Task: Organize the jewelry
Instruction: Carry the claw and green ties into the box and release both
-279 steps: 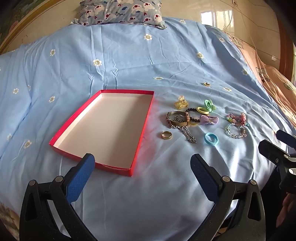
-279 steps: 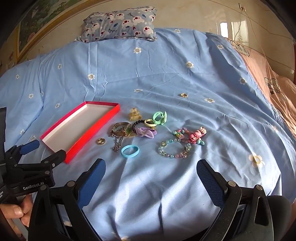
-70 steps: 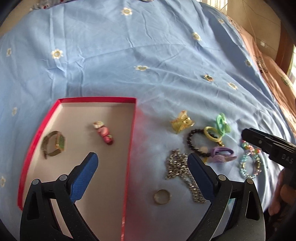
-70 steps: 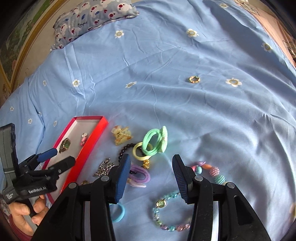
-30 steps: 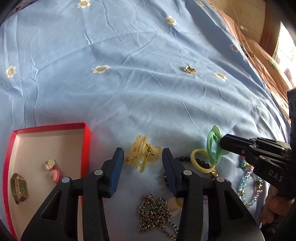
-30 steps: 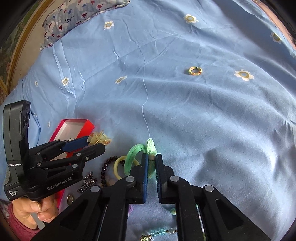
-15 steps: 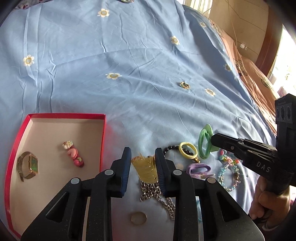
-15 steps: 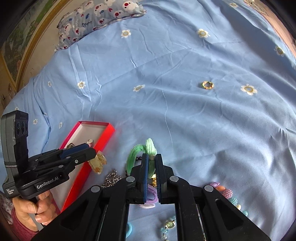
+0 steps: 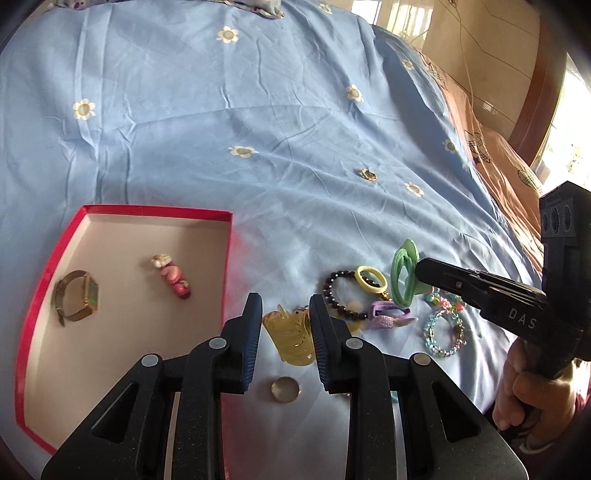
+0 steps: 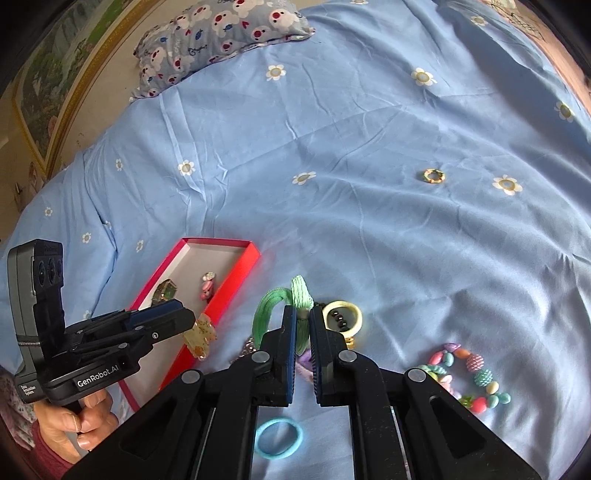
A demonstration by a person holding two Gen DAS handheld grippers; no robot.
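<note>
My left gripper (image 9: 284, 306) is shut on a yellow hair claw (image 9: 290, 338), lifted off the bed just right of the red tray (image 9: 226, 258); the claw (image 10: 200, 334) also shows in the right wrist view. The tray holds a gold watch (image 9: 79, 299) and a pink charm clip (image 9: 171, 280). My right gripper (image 10: 303, 314) is shut on a green hair tie (image 10: 275, 306), raised above the jewelry pile; from the left wrist view the tie (image 9: 402, 275) hangs at that gripper's tips. On the sheet lie a black bead bracelet (image 9: 334, 295), a yellow ring (image 9: 371, 278) and a purple bow (image 9: 388, 317).
A gold ring (image 9: 285, 389), a pale bead bracelet (image 9: 443, 334), a blue hair tie (image 10: 279, 437) and a colourful bead bracelet (image 10: 469, 373) lie near. A small gold ring (image 10: 433, 175) sits further up the blue sheet. A patterned pillow (image 10: 221, 33) lies at the head. A hand (image 10: 81, 421) holds the left gripper.
The left gripper closed on the yellow claw and lifted it back toward the tray. The right gripper rose with the green hair tie in its grip.
</note>
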